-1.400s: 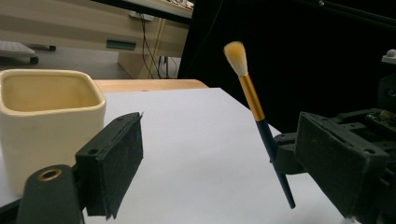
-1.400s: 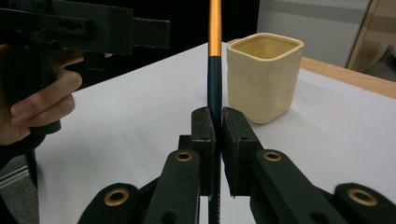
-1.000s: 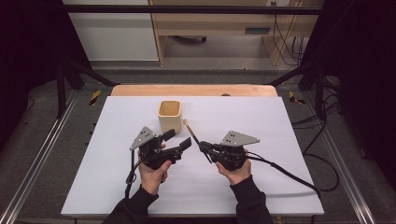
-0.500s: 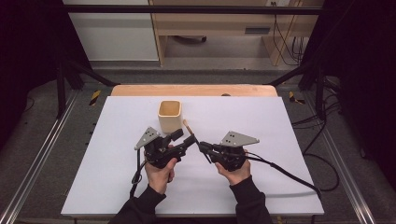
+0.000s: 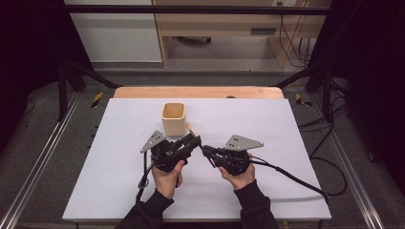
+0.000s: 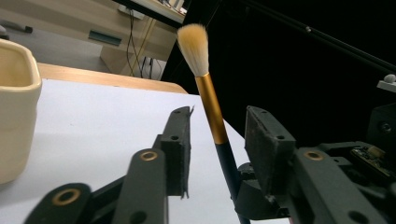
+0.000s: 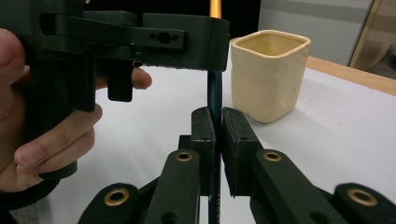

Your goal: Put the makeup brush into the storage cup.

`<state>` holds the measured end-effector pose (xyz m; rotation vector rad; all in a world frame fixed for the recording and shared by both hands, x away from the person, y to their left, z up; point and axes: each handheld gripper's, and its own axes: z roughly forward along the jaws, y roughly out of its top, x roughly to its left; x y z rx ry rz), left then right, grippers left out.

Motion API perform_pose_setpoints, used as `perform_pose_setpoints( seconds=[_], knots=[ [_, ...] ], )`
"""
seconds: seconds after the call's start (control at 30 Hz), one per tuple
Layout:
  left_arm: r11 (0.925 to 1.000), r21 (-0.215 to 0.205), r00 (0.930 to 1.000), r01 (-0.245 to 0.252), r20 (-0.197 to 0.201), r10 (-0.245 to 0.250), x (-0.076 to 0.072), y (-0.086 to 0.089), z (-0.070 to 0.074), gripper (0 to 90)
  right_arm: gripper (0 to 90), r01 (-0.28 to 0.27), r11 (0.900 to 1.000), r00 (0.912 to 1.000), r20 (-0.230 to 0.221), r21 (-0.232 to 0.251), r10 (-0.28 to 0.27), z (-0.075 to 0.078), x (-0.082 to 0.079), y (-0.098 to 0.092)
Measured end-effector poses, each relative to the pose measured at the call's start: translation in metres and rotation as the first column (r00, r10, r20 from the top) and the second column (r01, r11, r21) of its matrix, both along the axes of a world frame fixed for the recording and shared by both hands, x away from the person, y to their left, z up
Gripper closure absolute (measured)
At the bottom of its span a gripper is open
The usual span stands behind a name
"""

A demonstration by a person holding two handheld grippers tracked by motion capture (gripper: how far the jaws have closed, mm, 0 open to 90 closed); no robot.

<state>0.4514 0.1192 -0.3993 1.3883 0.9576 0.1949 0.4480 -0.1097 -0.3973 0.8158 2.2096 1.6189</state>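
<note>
Two grippers meet over the white desk [image 5: 286, 143], just in front of the cream square cup [image 5: 173, 118]. The right gripper [image 7: 218, 126] holds its jaws clamped on the dark handle of the calligraphy brush [image 6: 211, 105], keeping it upright with the pale bristle tip on top. The left gripper [image 6: 218, 135] has shifted in toward the brush since a second ago, and its jaws have just been closing around the handle below the gold ferrule; a gap remains at each pad, so they are not yet gripping. Judgement: a handover from right to left is under way, and the right jaws should hold until the left pads seat.
</note>
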Motion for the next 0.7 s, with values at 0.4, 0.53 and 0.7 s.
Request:
perform_pose_setpoints(
  seconds=[0.4, 0.53, 0.7],
  knots=[
    [0.9998, -0.017, 0.9997, -0.013, -0.022, 0.013, -0.0014, -0.0009, 0.0, 74.8, 84.3, -0.001, 1.0, 1.0, 0.006, -0.014, 0.001, 0.0, -0.0007, 0.0027],
    [0.9996, -0.024, 0.9996, -0.014, -0.023, 0.014, -0.0021, -0.0015, 0.0, 78.1, 84.2, 0.0, 1.0, 1.0, 0.004, -0.015, 0.0, 0.0, -0.0008, 0.0029],
    [0.9995, -0.03, 0.9999, -0.008, -0.015, 0.007, -0.0043, -0.0029, 0.0004, 81.2, 84.2, -0.003, 1.0, 1.0, 0.004, -0.019, 0.003, -0.0007, -0.0005, 0.0037]
  ],
)
